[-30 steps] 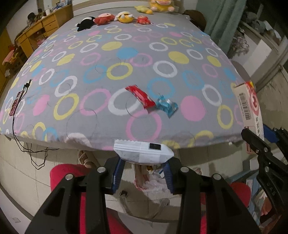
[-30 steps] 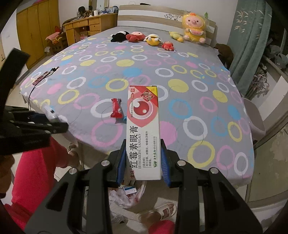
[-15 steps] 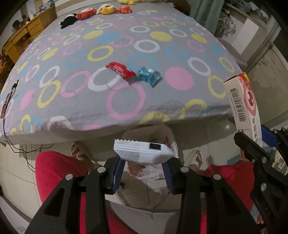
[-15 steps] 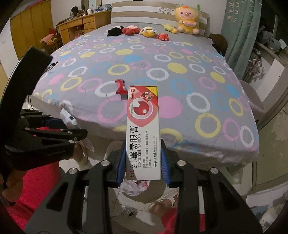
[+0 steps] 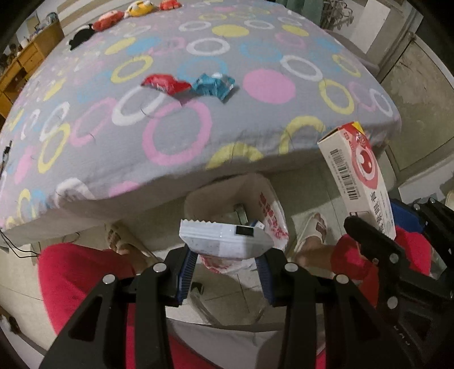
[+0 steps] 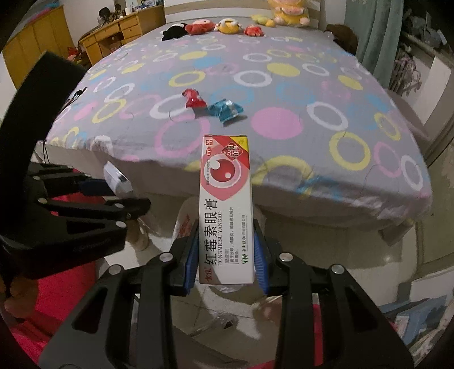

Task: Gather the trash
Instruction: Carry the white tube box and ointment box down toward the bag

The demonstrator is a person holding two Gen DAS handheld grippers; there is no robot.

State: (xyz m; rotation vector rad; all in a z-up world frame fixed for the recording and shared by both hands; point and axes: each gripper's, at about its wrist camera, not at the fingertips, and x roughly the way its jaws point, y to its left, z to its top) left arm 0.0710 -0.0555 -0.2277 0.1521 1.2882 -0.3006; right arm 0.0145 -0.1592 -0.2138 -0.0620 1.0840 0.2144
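Both claws have lowered from bed level toward the white plastic trash bag (image 5: 272,215) below the bed's near edge, the left claw (image 5: 225,272) clamped on a white serrated-edge sachet (image 5: 224,241), the right claw (image 6: 225,264) on a red-and-white ointment carton (image 6: 225,210), ready for release.

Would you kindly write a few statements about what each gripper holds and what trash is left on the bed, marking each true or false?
1. The left gripper is shut on a white packet. True.
2. The right gripper is empty. False: it is shut on a long white and red carton.
3. A red wrapper and a blue wrapper lie side by side on the bed. True.
4. The white plastic bag sits on top of the bed. False: it stands open on the floor at the bed's foot.
5. The soft toys lie next to the wrappers. False: they sit in a row at the far end of the bed.
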